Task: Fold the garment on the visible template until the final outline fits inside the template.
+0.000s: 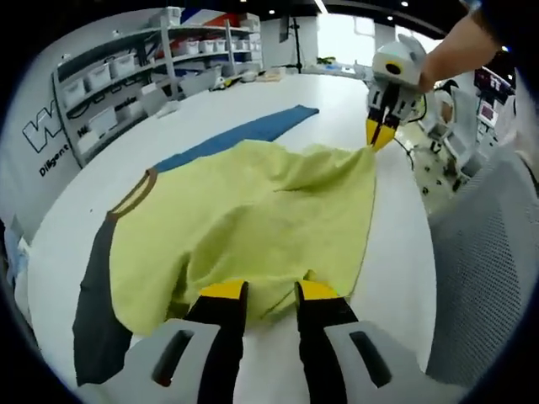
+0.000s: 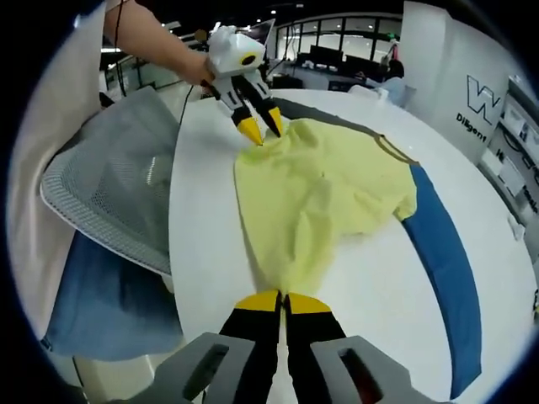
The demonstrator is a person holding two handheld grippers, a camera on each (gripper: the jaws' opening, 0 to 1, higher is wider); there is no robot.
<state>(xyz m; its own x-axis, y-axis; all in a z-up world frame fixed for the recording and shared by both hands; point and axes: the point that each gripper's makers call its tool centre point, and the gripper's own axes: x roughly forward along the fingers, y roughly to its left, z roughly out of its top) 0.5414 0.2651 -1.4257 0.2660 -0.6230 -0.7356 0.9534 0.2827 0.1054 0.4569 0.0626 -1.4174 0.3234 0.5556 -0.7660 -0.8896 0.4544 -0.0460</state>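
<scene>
From the left gripper view I see my left gripper (image 1: 269,295) low in the picture, its yellow-tipped jaws a little apart with the near edge of the yellow shirt (image 1: 253,219) between them, though I cannot tell if they actually pinch the cloth. The shirt lies rumpled on the white table (image 1: 404,252), a dark sleeve (image 1: 93,295) trailing to one side and the brown-trimmed collar (image 1: 135,195) beyond it. The blue template (image 1: 253,130) stretches away past the shirt, partly covered by it. Across the cloth the right gripper (image 1: 379,135) has its tips closed on the far corner, lifting it slightly, a hand (image 1: 455,50) behind it. Shelving with bins (image 1: 126,71) lines the wall. Switching to the right gripper view, its own jaws are pressed together on a gathered corner of the shirt. Here the template runs as a long strip along the shirt's far side, and a grey mesh chair (image 2: 118,185) stands against the table edge.
</scene>
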